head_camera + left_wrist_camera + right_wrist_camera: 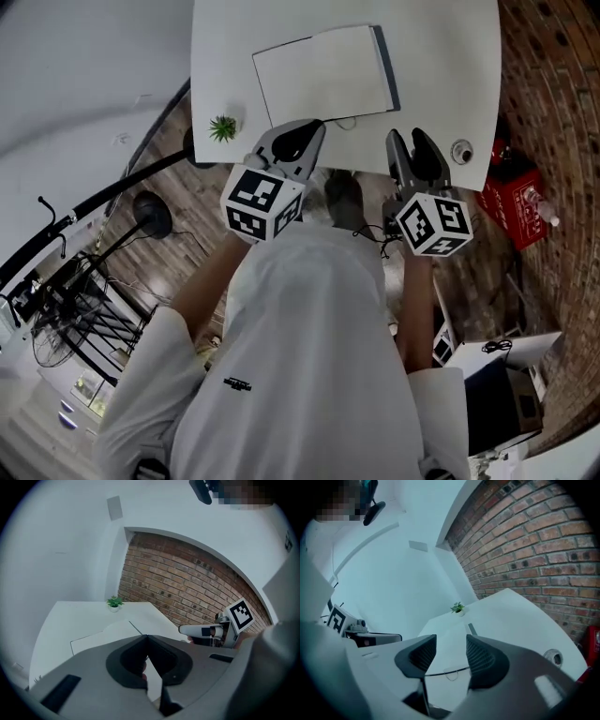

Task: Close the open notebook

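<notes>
One notebook, one potted plant

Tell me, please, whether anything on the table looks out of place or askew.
Nothing much: the notebook lies slightly turned against the table edge, with a thin cord loop trailing from its near side. Nothing is spilled or damaged.

We wear a white short-sleeved T-shirt with a small black logo printed on it. Our left gripper and right gripper have smooth grey shells, and each carries a white cube with black square markers. The right one's fingers have black ribbed pads. The left one's are lined in matt black.
</notes>
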`<action>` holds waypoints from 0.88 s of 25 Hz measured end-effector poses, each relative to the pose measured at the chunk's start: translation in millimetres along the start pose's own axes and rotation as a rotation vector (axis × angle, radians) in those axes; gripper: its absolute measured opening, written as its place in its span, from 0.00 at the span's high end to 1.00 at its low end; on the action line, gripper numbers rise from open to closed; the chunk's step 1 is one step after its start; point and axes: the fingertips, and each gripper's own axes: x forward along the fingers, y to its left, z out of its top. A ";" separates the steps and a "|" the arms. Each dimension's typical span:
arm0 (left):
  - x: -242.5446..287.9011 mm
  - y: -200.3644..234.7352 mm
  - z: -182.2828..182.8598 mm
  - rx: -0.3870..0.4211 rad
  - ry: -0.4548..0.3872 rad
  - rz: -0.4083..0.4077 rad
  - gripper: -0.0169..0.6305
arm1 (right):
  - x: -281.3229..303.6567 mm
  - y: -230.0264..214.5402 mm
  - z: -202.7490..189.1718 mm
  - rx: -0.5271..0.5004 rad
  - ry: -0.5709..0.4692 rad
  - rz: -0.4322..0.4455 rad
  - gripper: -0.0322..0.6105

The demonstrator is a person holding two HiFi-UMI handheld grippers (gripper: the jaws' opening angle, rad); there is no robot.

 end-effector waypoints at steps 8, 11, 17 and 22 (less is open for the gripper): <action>50.5 23.2 -25.7 0.002 0.077 -0.013 0.97 | 30.2 -28.2 -28.5 0.068 0.050 -0.045 0.60; 67.3 31.3 -37.5 -0.005 0.109 -0.019 0.97 | 42.2 -37.1 -38.9 0.093 0.072 -0.055 0.57; 97.2 49.4 -63.1 -0.007 0.194 -0.021 0.97 | 66.6 -52.1 -60.6 0.156 0.113 -0.069 0.48; 110.8 62.5 -77.2 0.002 0.241 0.000 0.97 | 82.9 -65.6 -73.7 0.207 0.139 -0.088 0.43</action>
